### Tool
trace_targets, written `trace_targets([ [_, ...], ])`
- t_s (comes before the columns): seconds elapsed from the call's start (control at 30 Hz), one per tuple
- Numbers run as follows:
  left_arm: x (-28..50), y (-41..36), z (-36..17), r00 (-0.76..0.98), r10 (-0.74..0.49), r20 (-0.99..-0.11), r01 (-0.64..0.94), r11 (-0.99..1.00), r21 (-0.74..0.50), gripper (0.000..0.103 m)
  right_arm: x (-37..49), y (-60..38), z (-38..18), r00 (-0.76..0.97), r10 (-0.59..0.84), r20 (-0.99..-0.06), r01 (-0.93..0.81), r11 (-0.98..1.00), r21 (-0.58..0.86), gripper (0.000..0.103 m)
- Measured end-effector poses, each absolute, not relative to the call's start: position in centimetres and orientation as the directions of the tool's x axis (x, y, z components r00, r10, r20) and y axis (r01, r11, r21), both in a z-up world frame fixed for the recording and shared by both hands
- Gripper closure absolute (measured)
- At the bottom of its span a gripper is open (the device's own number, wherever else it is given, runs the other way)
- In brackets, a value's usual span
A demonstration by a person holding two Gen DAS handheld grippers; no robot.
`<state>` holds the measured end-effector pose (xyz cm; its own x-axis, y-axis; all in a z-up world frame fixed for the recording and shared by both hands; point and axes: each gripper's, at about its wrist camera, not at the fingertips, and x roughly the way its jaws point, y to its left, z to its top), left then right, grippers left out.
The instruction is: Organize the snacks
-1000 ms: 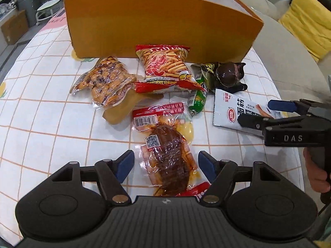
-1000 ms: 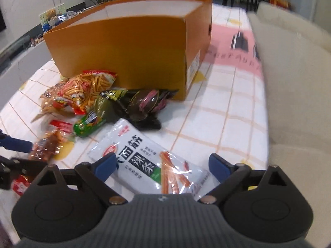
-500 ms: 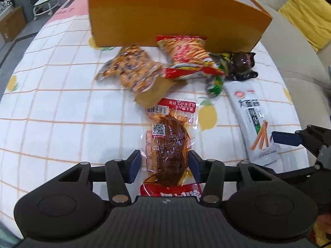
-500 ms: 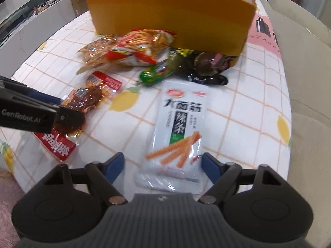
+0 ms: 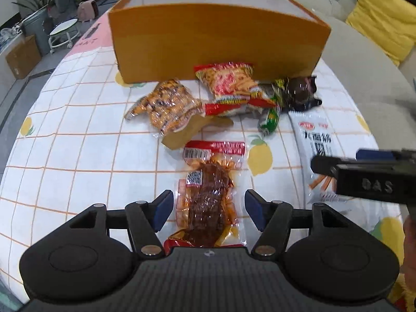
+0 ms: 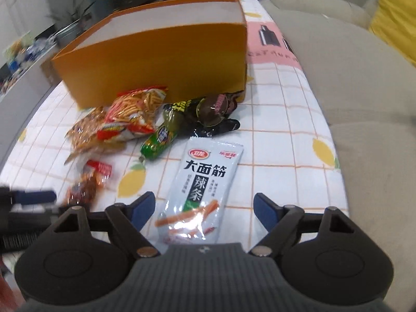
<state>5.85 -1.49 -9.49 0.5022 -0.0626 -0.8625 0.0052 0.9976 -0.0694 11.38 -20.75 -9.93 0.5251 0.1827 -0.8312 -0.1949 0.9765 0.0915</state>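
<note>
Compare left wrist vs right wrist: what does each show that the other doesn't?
Left wrist only: a white stool and a cardboard carton on the floor, plus the left gripper, jaws opening around the meat pack without touching it.

Right wrist only: the white strip-snack pouch whole, lying between the right gripper jaws, which are opening and clear of it.

Both: the orange box, red stick-snack bag, green sausage, dark wrapped snack, checked tablecloth.

- Orange box, white inside.
- White worktop cloth, orange grid, yellow lemons, pink band at the far end.
- Red-and-yellow snack bag.
- Pale grey pouch, black lettering, orange sticks.
- Green sausage wrapper.
- Blue-padded black fingers.
</note>
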Motion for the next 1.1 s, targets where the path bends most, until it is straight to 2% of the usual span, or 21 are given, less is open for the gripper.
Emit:
trace_targets([
  [0.2,6.5,-0.9,-10.2,0.496,-0.043,-0.867,-0.041,0.997,-0.073,0.028,11.8,-19.1,-11.1,0.534,0.147,-0.833,-0.214,0.976,0.035,0.023],
  [0.4,7.0,-2.0,-10.4,0.509,-0.019,-0.861,-0.001,1.0,-0.023,0.028,12.8,-19.0,-12.0,0.534,0.133,-0.835,-0.195,0.98,0.032,0.023],
  [0.6,6.9,-2.6,-10.7,0.519,-0.028,-0.854,0.031,0.999,-0.014,0.034,13.2,-18.3,-12.4,0.555,0.135,-0.821,-0.234,0.972,0.002,0.022],
  [0.67,6.8,-2.7,-10.7,0.518,-0.032,-0.855,0.037,0.999,-0.015,0.034,13.2,-18.3,-12.3,0.56,0.142,-0.816,-0.245,0.969,0.001,0.024],
  [0.77,6.9,-2.7,-10.7,0.519,-0.035,-0.854,0.043,0.999,-0.014,0.034,13.0,-18.1,-12.1,0.563,0.157,-0.812,-0.27,0.963,-0.001,0.036],
  [0.83,7.0,-2.8,-10.7,0.516,-0.036,-0.856,0.05,0.999,-0.012,0.035,12.8,-17.8,-11.8,0.561,0.164,-0.812,-0.287,0.958,-0.005,0.05],
  [1.1,6.8,-2.3,-10.4,0.507,-0.077,-0.858,0.043,0.997,-0.064,0.036,11.9,-17.7,-11.5,0.533,0.182,-0.826,-0.303,0.953,0.014,0.054],
])
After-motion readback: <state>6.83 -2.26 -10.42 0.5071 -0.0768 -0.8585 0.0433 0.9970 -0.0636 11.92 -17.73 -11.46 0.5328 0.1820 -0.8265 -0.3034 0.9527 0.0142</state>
